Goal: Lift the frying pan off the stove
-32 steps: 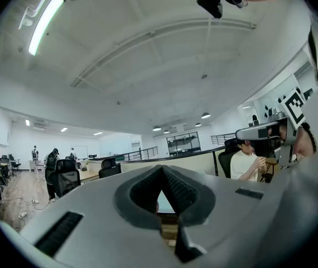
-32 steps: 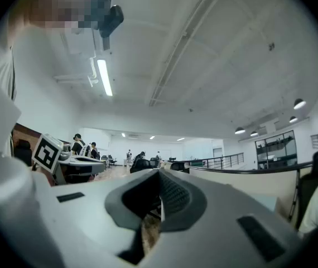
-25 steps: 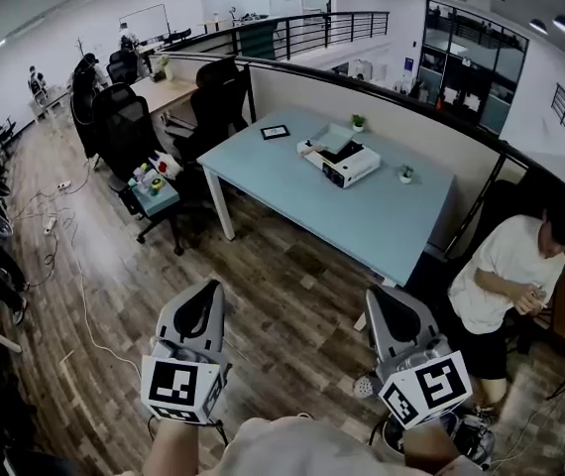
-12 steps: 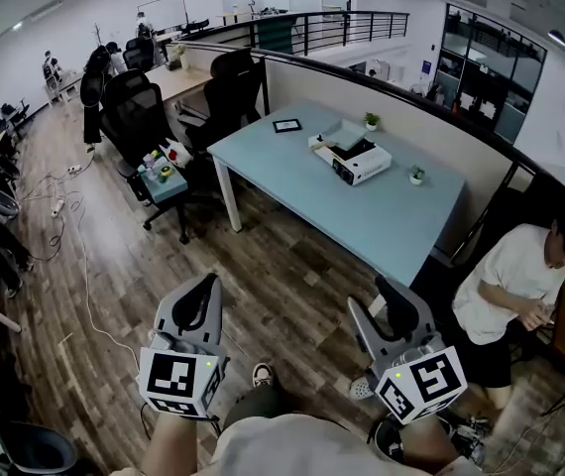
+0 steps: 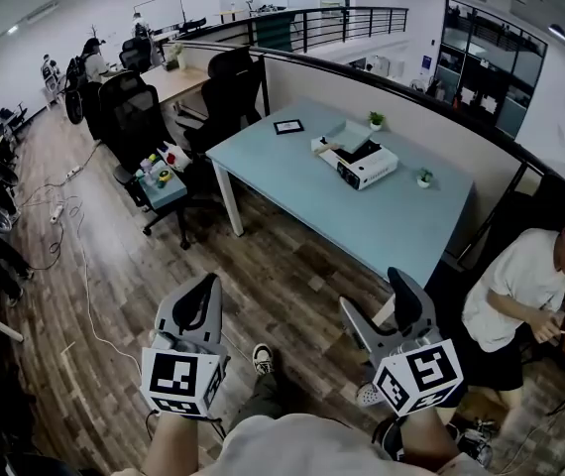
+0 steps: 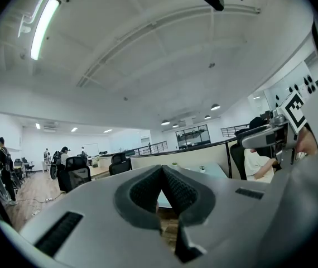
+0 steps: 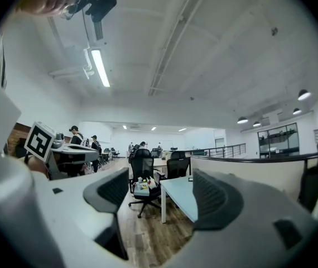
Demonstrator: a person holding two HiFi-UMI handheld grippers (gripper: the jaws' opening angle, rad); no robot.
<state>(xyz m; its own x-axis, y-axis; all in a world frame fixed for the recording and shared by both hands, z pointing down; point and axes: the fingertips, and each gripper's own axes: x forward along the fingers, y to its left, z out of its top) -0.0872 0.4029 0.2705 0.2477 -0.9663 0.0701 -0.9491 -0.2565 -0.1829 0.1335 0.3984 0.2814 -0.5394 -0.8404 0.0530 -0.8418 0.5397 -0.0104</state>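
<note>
While neither a frying pan nor a stove is showing in any view, the task is standing, by my judgement, at nothing done: the pan is lying somewhere out of sight, and finding it, reaching it, gripping it and lifting it are all remaining. Item, left gripper (image 5: 201, 297): being held low at seven o'clock of the head view, its jaws lying together with nothing between them, as its own view is confirming (image 6: 160, 171). Item, right gripper (image 5: 382, 305): being held low at five o'clock, its jaws opening and standing wide apart, with only the room showing between them (image 7: 159, 193). Item, pale blue table (image 5: 292, 181): standing at twelve to one o'clock, well apart from both grippers, carrying a white box (image 5: 362, 165) and two small potted plants, none of it looking like cookware. Item, black office chair (image 5: 136, 117): standing at eleven o'clock, with a small cart (image 5: 159, 184) of bottles just beside it. Item, seated person (image 5: 520, 288): sitting at three o'clock, taking no part. Item, wooden floor (image 5: 282, 276): lying bare between the grippers and the table. Judgement: the holder is likely needing to walk or turn toward a cooking area before any grip is becoming possible.
</note>
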